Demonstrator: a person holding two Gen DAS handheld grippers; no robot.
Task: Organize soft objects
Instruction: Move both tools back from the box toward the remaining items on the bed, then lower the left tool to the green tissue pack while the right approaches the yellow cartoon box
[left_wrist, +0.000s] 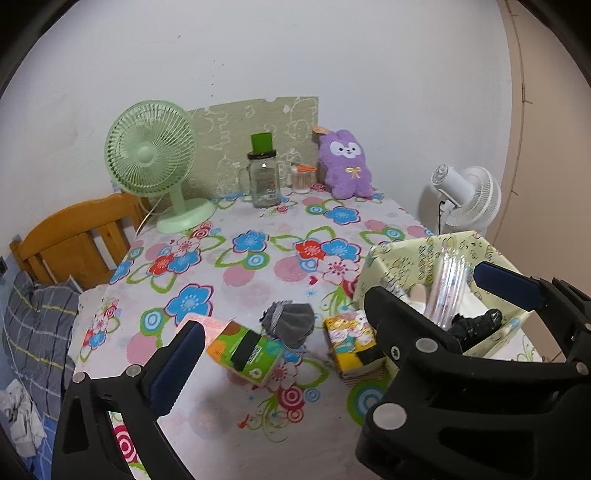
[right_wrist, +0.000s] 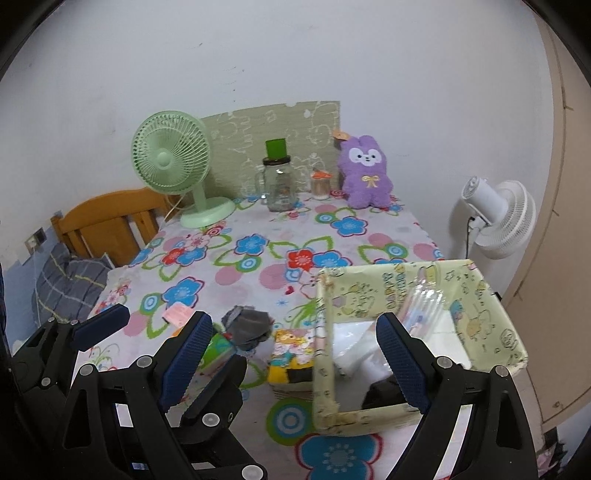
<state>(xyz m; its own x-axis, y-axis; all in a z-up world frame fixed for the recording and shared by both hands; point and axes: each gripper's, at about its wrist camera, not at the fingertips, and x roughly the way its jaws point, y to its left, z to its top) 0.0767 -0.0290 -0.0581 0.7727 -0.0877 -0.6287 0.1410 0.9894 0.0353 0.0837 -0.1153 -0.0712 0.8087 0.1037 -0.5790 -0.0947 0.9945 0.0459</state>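
A grey rolled sock (left_wrist: 290, 323) lies on the flowered table between a green tissue pack (left_wrist: 245, 354) and a yellow tissue pack (left_wrist: 352, 341). A pale green storage box (left_wrist: 436, 273) at the right holds a black cloth (left_wrist: 476, 323), white items and a clear plastic pack. My left gripper (left_wrist: 291, 365) is open and empty, low over the table before the sock. My right gripper (right_wrist: 295, 358) is open and empty, its right finger over the box (right_wrist: 480, 295). The sock (right_wrist: 245, 326) and yellow pack (right_wrist: 293, 354) show between its fingers. The other gripper (right_wrist: 99, 326) shows at the left.
A purple plush rabbit (left_wrist: 345, 164), a glass jar with a green lid (left_wrist: 263, 177), a small toothpick jar (left_wrist: 301, 179) and a green desk fan (left_wrist: 155, 158) stand at the table's back. A white fan (left_wrist: 467, 199) stands right, a wooden bed frame (left_wrist: 77, 236) left.
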